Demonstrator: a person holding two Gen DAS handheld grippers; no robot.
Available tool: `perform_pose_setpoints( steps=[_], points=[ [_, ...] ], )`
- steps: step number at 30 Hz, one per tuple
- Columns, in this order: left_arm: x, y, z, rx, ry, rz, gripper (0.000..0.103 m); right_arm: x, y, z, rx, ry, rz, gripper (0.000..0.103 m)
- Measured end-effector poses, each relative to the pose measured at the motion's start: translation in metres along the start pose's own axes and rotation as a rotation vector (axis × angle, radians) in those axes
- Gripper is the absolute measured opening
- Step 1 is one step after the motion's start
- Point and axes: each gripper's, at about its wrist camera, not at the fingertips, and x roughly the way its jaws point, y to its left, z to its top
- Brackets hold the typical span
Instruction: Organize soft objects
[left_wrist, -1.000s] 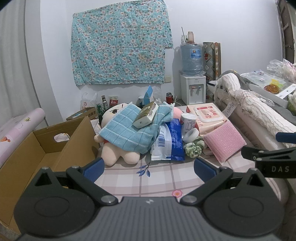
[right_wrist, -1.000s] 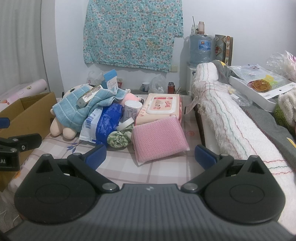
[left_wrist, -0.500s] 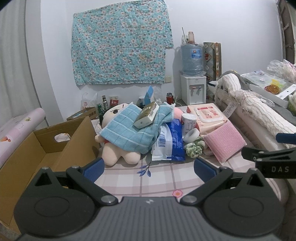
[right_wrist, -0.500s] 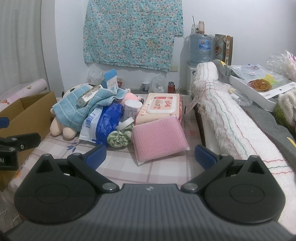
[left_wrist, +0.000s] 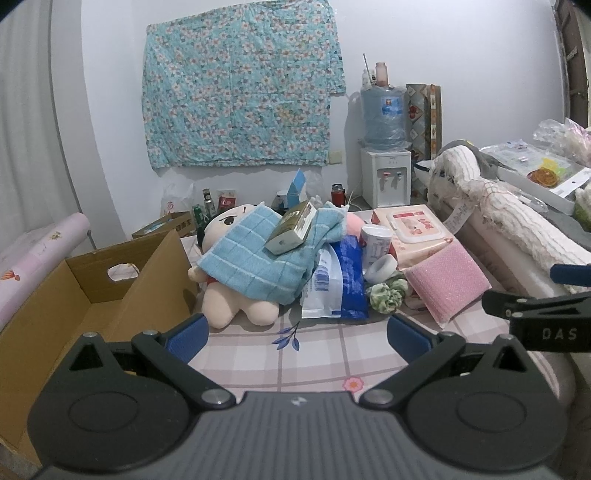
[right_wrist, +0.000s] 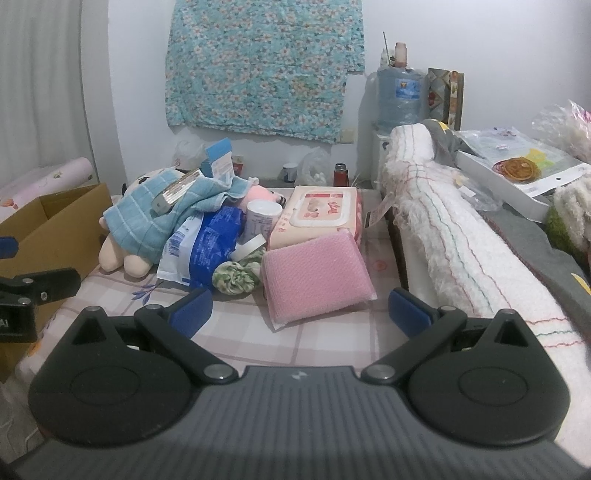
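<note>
Almost nothing has changed over the last second: both views sit as they did, the pile untouched, which suggests the sorting has not yet begun and the person is choosing a first target. The left gripper (left_wrist: 297, 332) is spread wide and holds nothing; the right gripper (right_wrist: 299, 310) is equally wide and empty. Taking the plush doll (left_wrist: 236, 295) as landmark, the blue towel (left_wrist: 258, 254) lies draped over its body with a small green box (left_wrist: 293, 225) resting on top. Just right of the doll lies a blue-and-white packet (left_wrist: 340, 284), then a green scrunchie (left_wrist: 386, 295), then a pink mesh sponge (right_wrist: 314, 280) leaning against a wipes pack (right_wrist: 319, 210). The open cardboard box (left_wrist: 92, 295) stands just left of the doll. The doll lies on its back, head away from the grippers, feet toward them, its long axis running diagonally back-left to front-right.
</note>
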Motion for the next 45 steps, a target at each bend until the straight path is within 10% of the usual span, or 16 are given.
perform_pose_setpoints(
  steps=[45],
  points=[
    [0.0012, -0.0032, -0.0006, 0.0, 0.001, 0.0, 0.103, -0.0009, 0.0003, -0.0009, -0.003, 0.0, -0.001, 0.102]
  ],
)
